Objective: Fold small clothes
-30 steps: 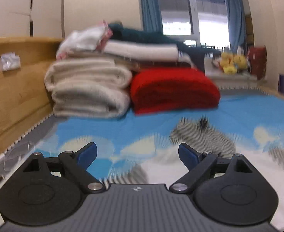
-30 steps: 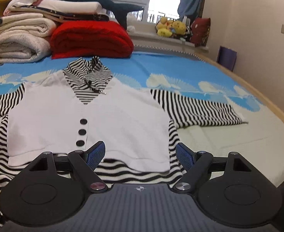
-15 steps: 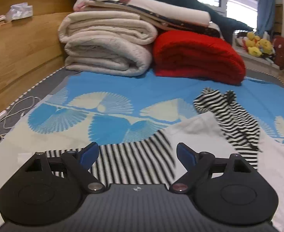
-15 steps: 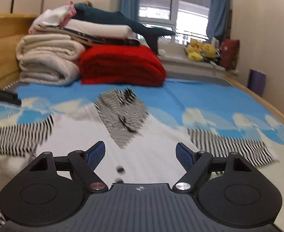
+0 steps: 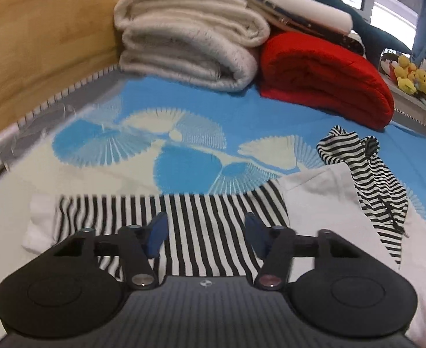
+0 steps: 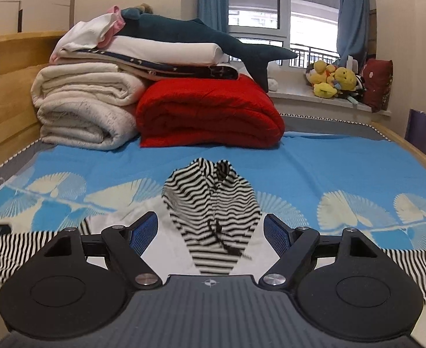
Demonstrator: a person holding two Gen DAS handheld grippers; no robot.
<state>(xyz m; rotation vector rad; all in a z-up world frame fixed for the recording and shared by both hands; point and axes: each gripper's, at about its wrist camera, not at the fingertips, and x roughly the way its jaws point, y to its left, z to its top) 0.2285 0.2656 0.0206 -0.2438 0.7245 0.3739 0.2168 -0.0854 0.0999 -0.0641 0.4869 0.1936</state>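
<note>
Closing over the striped sleeve [image 5: 184, 217], the left tongs [image 5: 205, 235] straddle it, pads not yet pressing. Right tongs [image 6: 211, 233] hang released above the garment's collar [image 6: 210, 200], spread mid-bed [image 6: 314, 162]; blankets [image 6: 207, 113] crowd the far edge.

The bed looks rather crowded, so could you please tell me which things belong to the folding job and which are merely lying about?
Job:
- small striped garment, with striped sleeve
- left gripper, jaws closing over the sleeve
- right gripper, open

Lying about:
- red quilt
- cream blankets
- plush shark
- yellow plush toys
</note>
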